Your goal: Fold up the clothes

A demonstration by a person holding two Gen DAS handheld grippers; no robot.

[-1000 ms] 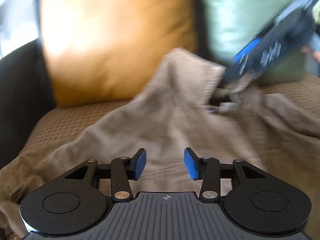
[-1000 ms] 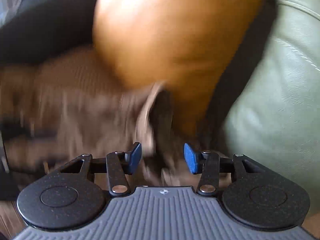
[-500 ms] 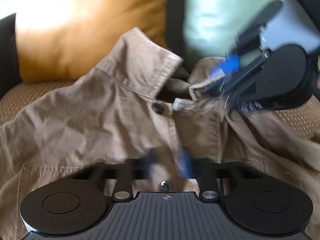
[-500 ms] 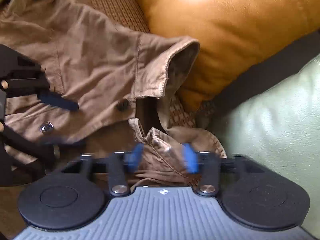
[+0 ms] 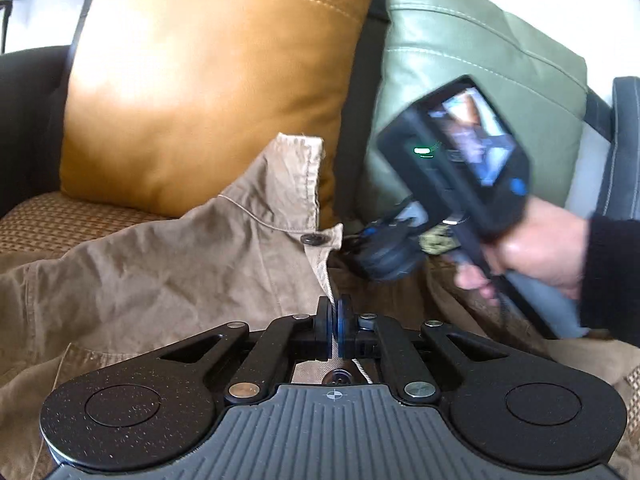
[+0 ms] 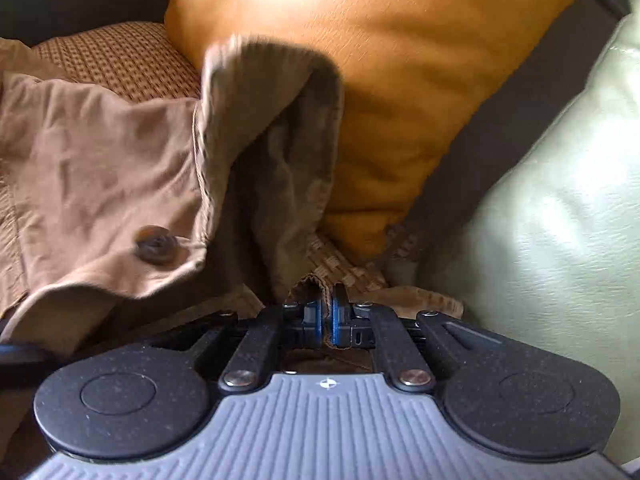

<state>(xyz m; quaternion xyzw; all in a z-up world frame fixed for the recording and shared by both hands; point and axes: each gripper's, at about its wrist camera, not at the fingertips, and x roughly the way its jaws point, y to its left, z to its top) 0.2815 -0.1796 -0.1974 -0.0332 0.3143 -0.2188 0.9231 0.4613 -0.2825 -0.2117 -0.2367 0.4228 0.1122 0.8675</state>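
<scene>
A tan button-up jacket (image 5: 168,276) lies crumpled on a sofa seat, its collar (image 5: 296,168) standing up against the cushions. My left gripper (image 5: 334,320) is shut on the jacket's front placket edge, just below a dark button (image 5: 314,239). In the right wrist view my right gripper (image 6: 326,320) is shut on a fold of the same jacket (image 6: 100,168) near the collar (image 6: 276,100). The right gripper's body (image 5: 452,172) shows in the left wrist view, held by a hand (image 5: 540,248), its fingertips blurred at the cloth.
An orange leather cushion (image 5: 208,72) and a pale green cushion (image 5: 460,40) lean on the sofa back behind the jacket. The woven brown seat (image 5: 52,220) shows at the left, with a dark armrest (image 5: 24,120) beyond it.
Both grippers went from open to shut on the jacket's cloth. The right gripper came down onto the collar area, and the left one closed on the placket edge.
</scene>
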